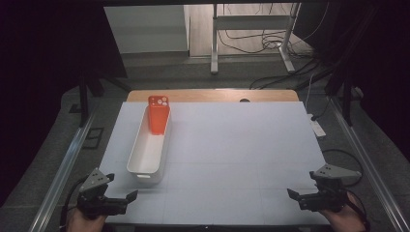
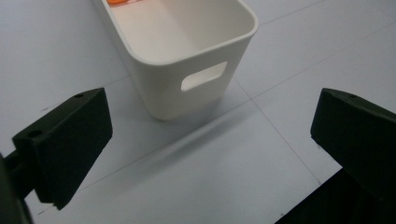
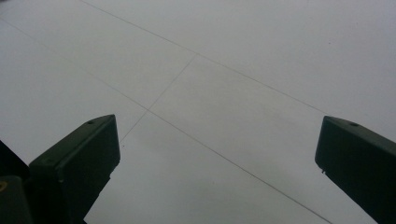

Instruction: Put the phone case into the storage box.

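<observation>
A long white bin (image 1: 147,153) lies on the white table mat, left of centre, its handle-cut end wall (image 2: 196,81) facing me. An orange phone case (image 1: 158,114) stands upright in the bin's far end, camera holes at the top; a sliver of orange phone case (image 2: 117,2) peeks over the rim in the left gripper view. My left gripper (image 1: 123,193) is held at the near left corner, just short of the bin, open and empty. My right gripper (image 1: 300,192) is held at the near right, open over bare mat.
The white mat (image 1: 232,154) covers a wooden table whose far edge (image 1: 212,95) shows. Metal rails run along both sides. Beyond the table stand a metal frame (image 1: 251,29) and loose cables on the floor. A white power strip (image 1: 317,127) lies off the right edge.
</observation>
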`<state>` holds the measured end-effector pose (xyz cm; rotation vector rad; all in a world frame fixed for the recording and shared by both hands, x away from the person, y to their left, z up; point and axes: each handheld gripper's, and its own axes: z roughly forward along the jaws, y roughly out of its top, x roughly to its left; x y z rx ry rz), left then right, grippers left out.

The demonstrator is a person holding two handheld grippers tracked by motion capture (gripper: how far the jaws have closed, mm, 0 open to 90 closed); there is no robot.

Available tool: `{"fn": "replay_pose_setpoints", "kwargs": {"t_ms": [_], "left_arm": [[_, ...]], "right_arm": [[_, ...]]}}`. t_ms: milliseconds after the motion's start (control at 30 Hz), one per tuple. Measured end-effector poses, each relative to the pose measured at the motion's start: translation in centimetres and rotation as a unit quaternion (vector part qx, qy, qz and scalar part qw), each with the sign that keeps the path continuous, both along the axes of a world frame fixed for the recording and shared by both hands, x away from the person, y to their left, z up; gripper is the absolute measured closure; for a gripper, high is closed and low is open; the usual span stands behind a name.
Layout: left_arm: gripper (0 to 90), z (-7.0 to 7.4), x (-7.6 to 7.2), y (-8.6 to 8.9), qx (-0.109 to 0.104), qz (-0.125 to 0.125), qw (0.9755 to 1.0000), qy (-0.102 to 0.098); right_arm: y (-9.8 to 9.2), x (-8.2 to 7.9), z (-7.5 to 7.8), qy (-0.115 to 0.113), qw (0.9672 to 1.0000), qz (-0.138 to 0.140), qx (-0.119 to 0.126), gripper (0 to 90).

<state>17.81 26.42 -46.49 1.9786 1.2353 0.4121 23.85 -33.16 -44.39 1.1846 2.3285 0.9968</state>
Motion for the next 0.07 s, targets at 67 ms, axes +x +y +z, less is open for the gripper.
{"fn": "replay_pose_setpoints", "kwargs": {"t_ms": [67], "left_arm": [[0.0,-0.01,0.05,-0.03,-0.001,0.000,1.0000,0.002]], "right_arm": [[0.00,0.01,-0.04,0.000,1.0000,0.000,-0.001,0.0]]}}
